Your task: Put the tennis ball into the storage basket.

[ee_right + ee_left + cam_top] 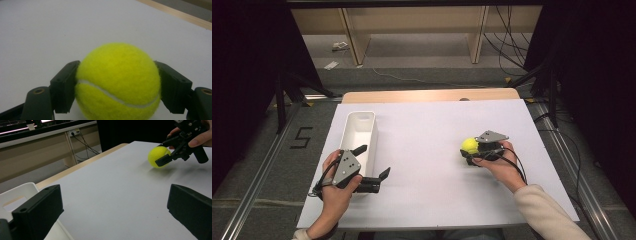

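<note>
Between the jaws of the right gripper (pixel 117 86) sits the tennis ball (pixel 118 81), pinched at its sides, low over the white sheet (pixel 437 145). Risk: the felt sphere is held near its widest line only; a slight slackening or tilt could let it squirt forward and roll away. Left gripper (pixel 371 167) spread wide, beside the white bin (pixel 357 131). Beyond: wooden table edge (pixel 427 95), grey floor, dark curtains.

- In the right gripper view, the bottom edge cuts off the ball's (pixel 117 82) underside.
- In the left gripper view, the bin (pixel 17 192) is cut off at the left edge and partly hidden behind a jaw.
</note>
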Motion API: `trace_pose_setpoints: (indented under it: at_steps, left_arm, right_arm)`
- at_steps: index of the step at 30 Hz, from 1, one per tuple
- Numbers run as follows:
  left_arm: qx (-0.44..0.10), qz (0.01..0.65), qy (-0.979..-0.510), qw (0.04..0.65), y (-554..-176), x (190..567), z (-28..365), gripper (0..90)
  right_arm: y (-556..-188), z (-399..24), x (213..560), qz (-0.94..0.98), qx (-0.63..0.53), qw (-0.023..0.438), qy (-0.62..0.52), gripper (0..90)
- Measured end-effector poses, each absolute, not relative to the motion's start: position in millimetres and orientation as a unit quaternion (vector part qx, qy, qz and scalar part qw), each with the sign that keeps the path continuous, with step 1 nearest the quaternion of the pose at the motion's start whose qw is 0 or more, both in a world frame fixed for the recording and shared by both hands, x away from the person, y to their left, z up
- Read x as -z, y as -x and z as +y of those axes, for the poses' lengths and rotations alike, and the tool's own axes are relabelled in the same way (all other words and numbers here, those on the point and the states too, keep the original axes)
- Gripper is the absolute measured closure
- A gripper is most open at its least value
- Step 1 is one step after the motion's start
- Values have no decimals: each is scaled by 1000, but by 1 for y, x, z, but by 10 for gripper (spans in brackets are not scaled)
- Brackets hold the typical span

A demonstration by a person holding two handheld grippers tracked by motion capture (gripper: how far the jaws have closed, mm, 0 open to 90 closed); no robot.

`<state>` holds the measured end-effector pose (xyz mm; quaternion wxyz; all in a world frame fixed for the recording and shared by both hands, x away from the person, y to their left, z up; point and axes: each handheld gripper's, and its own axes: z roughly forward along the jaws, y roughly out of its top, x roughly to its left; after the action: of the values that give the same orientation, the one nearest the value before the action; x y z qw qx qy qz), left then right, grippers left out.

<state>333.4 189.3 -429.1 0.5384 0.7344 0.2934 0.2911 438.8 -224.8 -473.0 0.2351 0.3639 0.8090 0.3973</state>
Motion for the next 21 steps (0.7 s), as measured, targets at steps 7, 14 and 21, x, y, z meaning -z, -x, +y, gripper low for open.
trace_pose_setpoints:
  at_steps: [7,14,21]
  left_arm:
    - [-292,293,-734,539,-333,429,189,0]
    - [-291,293,-733,540,-333,428,189,0]
    - [-291,293,-732,541,-333,428,190,0]
  right_arm:
    - [-438,-224,471,809,-398,237,-361,263]
    - [-438,-225,468,805,-403,242,-362,263]
    - [-437,-225,466,803,-404,242,-364,263]
